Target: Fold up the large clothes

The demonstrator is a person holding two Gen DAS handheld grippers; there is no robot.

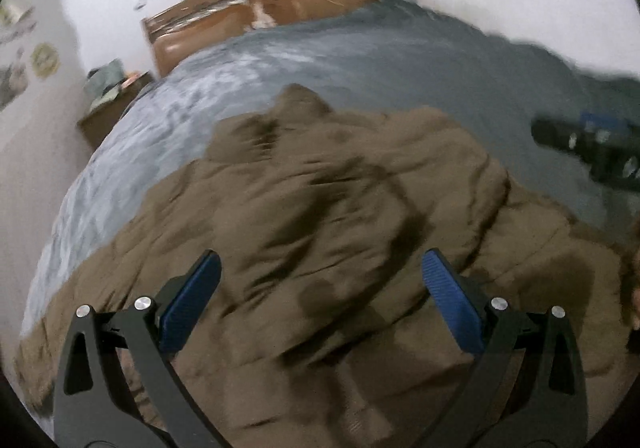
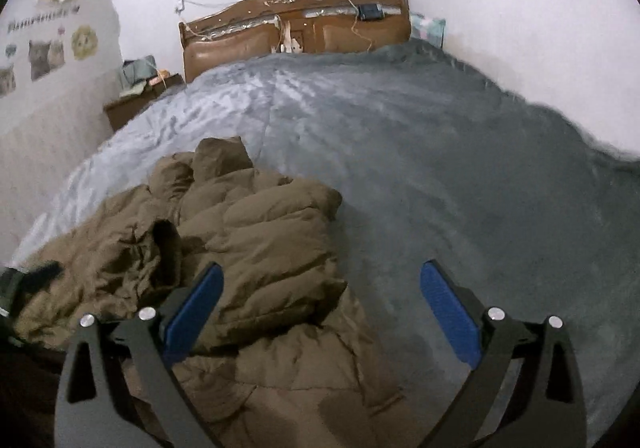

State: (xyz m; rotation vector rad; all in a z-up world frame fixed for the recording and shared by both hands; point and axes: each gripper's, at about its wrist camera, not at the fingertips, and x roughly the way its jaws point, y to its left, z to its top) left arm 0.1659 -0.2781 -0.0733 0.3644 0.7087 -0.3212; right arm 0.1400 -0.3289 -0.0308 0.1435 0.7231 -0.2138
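Right now a brown padded coat (image 2: 256,232) lies crumpled in a heap on the grey blanket (image 2: 440,168) of a bed, toward the near left part of it, with its collar end pointing at the wooden headboard (image 2: 296,32). Both tools hang above it with nothing between their blue pads: the left gripper (image 1: 320,296) spreads wide over the middle of the coat, and the right gripper (image 2: 322,304) spreads just as wide over the coat's right edge, its right finger (image 2: 448,308) above bare blanket.
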